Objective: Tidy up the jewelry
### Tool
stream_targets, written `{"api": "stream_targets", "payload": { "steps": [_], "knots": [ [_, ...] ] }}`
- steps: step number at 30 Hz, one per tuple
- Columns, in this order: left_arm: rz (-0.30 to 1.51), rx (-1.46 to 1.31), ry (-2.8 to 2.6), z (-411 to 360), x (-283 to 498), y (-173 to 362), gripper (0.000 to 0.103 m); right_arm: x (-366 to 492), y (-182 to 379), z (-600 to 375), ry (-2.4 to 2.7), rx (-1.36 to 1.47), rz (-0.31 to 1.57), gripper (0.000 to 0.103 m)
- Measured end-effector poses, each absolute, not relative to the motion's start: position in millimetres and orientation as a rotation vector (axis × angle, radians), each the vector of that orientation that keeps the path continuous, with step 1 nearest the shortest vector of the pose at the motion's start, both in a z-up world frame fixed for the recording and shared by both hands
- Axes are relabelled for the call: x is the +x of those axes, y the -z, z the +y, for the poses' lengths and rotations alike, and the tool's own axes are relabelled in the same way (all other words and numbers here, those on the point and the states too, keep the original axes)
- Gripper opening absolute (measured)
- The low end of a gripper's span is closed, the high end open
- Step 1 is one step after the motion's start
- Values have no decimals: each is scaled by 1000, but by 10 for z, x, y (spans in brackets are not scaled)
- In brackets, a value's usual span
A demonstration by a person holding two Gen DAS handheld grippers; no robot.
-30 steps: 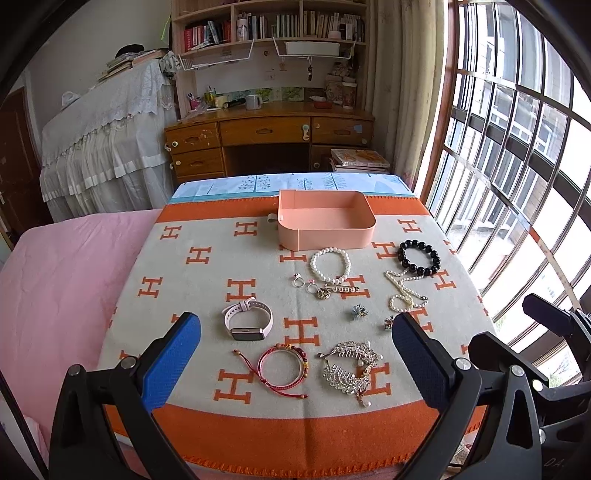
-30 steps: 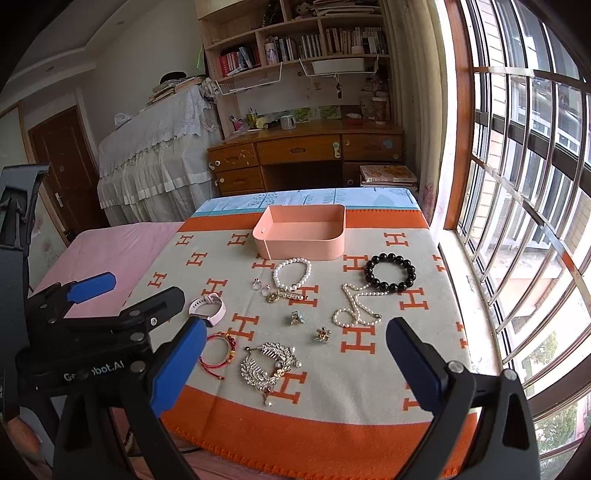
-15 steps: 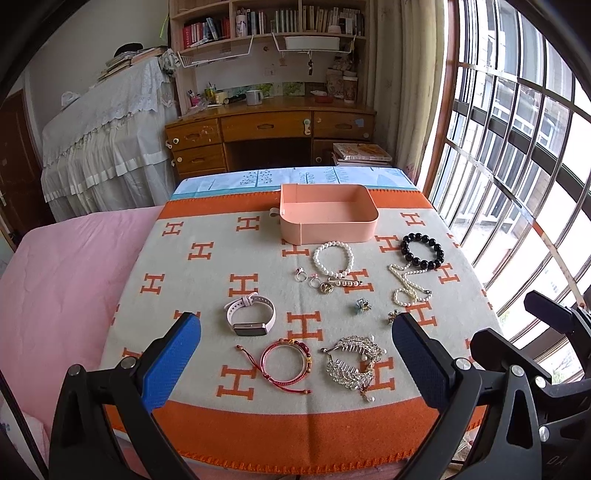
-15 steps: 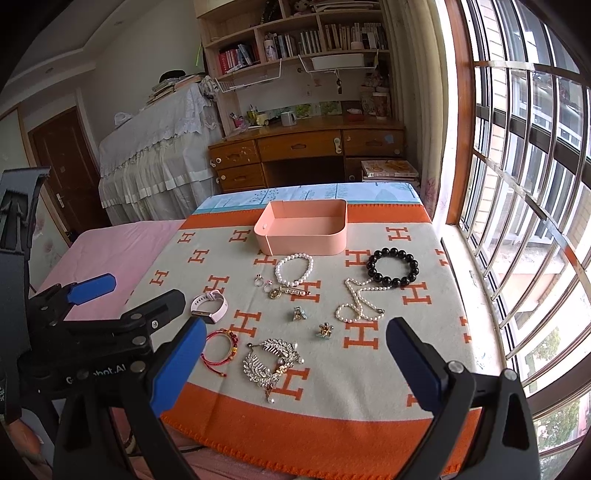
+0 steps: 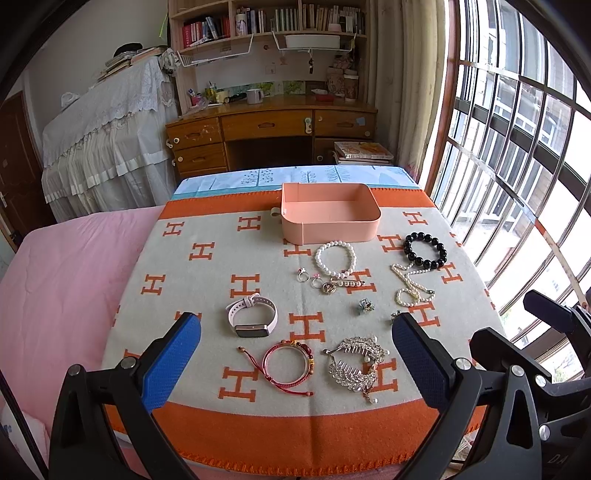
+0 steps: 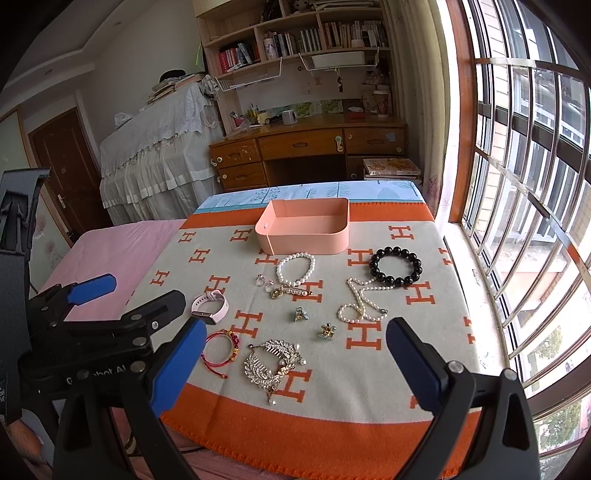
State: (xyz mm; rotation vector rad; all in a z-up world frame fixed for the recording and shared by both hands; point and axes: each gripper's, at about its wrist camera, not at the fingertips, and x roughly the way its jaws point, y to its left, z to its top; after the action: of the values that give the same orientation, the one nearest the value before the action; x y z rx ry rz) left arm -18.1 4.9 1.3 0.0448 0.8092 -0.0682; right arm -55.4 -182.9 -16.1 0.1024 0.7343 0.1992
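Centrally, at the far end of the orange-and-cream H-patterned blanket (image 5: pixel 207 295), sits an open peach tray (image 5: pixel 330 230), nothing visible inside it. Jewelry lies scattered on the blanket nearer than the tray, none of it touching the tray.

Just near of the tray: a white pearl bracelet (image 5: pixel 335 258), with a pearl bar pin (image 5: pixel 349 283) at its near edge and a round gold pendant (image 5: pixel 328 288) beside that. Two small rings (image 5: pixel 308 278) lie just left of the pendant.

Right side: a black bead bracelet (image 5: pixel 424 250), and a pearl necklace (image 5: pixel 408 284) looped just near of it, the two touching or almost so; cannot tell which. A small blue-green ornament (image 5: pixel 365 305) lies between pin and necklace; a second small flower-like piece (image 6: pixel 327 329) lies nearer, right of centre.

Left side: a pink-strapped smartwatch (image 5: pixel 252 316). Near of it, a red cord bracelet (image 5: pixel 290 363) with gold beads; just right of that, a silver rhinestone hair comb (image 5: pixel 356 363), close but apart.

Left gripper (image 5: pixel 295 363): blue pads spread wide, nothing between them, hovering over the near blanket edge above the cord bracelet and comb. Right gripper (image 6: pixel 295 363): pads likewise wide apart, holding nothing, over the near edge toward the comb. The left tool's body shows at the left of the right wrist view.

Beyond: wooden desk (image 5: pixel 269 129), bookshelf (image 5: pixel 266 22), barred window (image 5: pixel 517 147) on the right.
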Motion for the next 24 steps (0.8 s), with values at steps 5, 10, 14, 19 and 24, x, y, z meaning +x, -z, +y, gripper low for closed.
{"api": "stream_targets", "payload": {
  "steps": [5, 10, 14, 19, 24],
  "knots": [
    [813, 39, 70, 46, -151, 25, 102, -514, 204, -1822, -208, 112, 747, 99],
    [827, 52, 58, 37, -67, 25, 102, -487, 219, -1830, -214, 120, 757, 99],
    [836, 54, 55, 16, -21, 21, 102, -435, 233, -1835, -222, 126, 767, 99],
    [840, 57, 46, 17, 25, 25, 102, -374, 242, -1863, -232, 132, 774, 99],
    [853, 61, 34, -14, 82, 36, 102, -310, 262, -1887, -248, 141, 789, 99]
  ]
}}
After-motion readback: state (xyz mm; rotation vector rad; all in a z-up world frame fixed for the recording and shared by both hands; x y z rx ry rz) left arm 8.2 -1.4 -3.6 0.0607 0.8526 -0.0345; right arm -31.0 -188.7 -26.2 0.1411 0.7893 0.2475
